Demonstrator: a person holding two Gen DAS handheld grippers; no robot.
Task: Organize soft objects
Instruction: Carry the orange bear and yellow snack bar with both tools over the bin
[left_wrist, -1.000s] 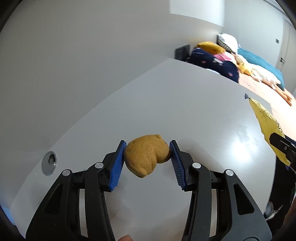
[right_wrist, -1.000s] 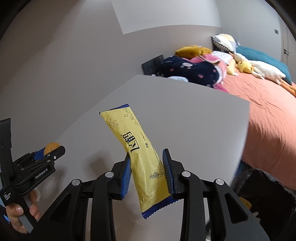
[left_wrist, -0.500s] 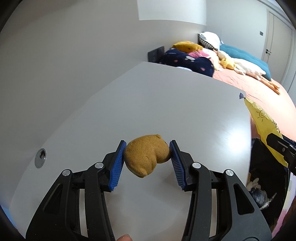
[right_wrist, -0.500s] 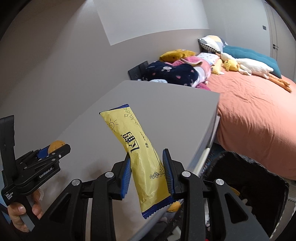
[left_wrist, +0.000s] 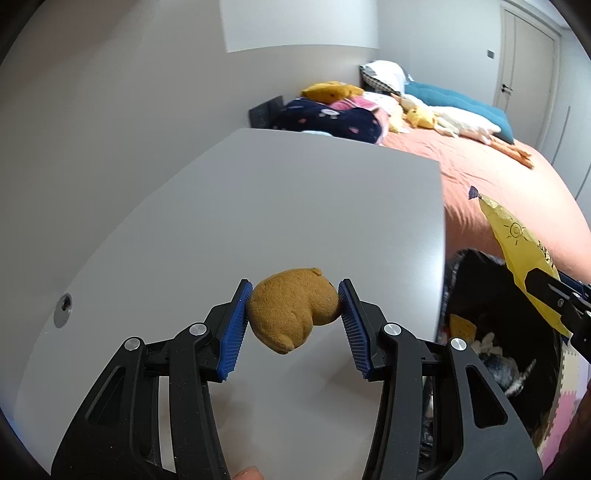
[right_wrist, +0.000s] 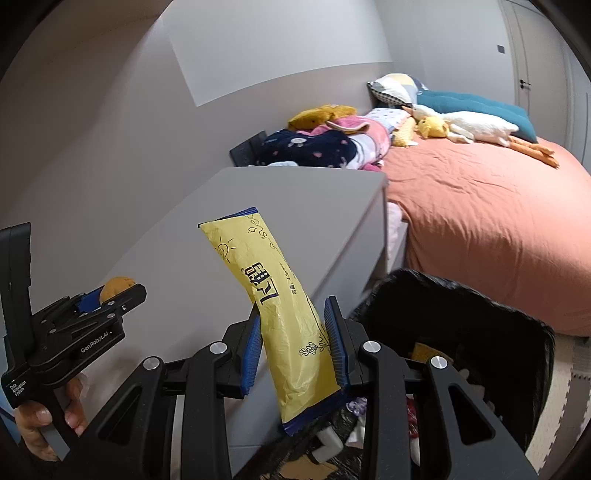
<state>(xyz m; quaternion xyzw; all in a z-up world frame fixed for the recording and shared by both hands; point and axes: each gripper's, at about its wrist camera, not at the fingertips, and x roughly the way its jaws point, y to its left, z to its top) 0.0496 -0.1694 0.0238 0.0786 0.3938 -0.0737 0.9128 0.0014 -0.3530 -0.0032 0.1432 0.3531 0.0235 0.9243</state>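
Observation:
My left gripper (left_wrist: 293, 317) is shut on a small brown plush toy (left_wrist: 291, 312), held above the near right part of the grey table (left_wrist: 258, 206). In the right wrist view the same left gripper (right_wrist: 122, 290) shows at the left with the brown plush toy (right_wrist: 116, 286) peeking out, a hand under it. My right gripper (right_wrist: 293, 338) is shut on a long yellow packet (right_wrist: 273, 295) with blue ends, standing slanted between the blue pads. That yellow packet (left_wrist: 517, 243) hangs over the black bin (left_wrist: 509, 332) beside the table.
The black bin (right_wrist: 480, 332) stands off the table's right edge with scraps inside. Behind lies a bed with an orange cover (right_wrist: 487, 206), heaped clothes (right_wrist: 317, 147), pillows and plush ducks (right_wrist: 476, 127). A round cable hole (left_wrist: 62, 308) sits at the table's left.
Both grippers have travelled rightward across the table toward its right edge with their loads. The bin and the bed have come into view; both grips are unchanged.

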